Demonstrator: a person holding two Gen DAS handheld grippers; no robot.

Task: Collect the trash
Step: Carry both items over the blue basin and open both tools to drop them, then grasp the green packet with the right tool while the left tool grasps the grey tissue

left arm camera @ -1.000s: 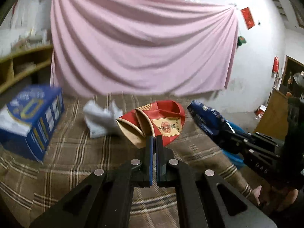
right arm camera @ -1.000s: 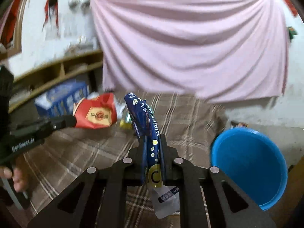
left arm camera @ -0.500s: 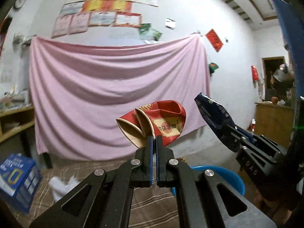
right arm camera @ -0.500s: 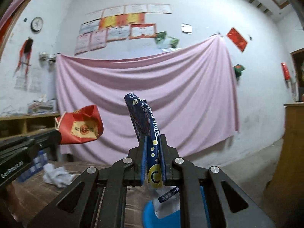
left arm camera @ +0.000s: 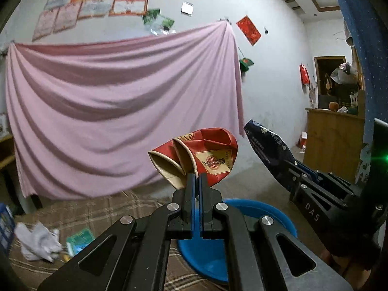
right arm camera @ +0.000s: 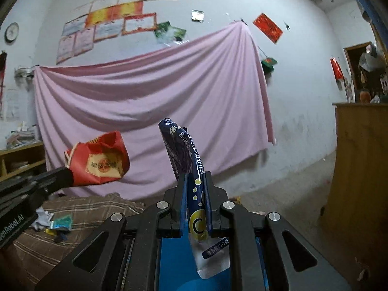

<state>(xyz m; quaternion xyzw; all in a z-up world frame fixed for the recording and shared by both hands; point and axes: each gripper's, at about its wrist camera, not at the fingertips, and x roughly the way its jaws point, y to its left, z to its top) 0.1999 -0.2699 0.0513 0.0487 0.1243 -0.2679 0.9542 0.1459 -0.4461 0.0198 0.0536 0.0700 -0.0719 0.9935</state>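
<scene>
You have the left gripper (left arm camera: 196,177) clamped on crushed red paper cups (left arm camera: 201,152) at frame centre, the right gripper (right arm camera: 195,186) pinching a dark blue snack wrapper (right arm camera: 184,150), both carried above the round blue plastic basin (left arm camera: 271,215) low in frame, ready for dropping.

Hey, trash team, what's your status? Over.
Left gripper shut on crushed red paper cups. Right gripper shut on dark blue wrapper. Blue bucket below, nothing blocking.

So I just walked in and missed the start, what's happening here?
A person is clearing trash with two handheld grippers. The left gripper is shut on crushed red paper cups, and the right gripper is shut on a dark blue snack wrapper. Both are held over a blue bucket. A crumpled tissue and a green packet lie on the plaid cloth.
</scene>
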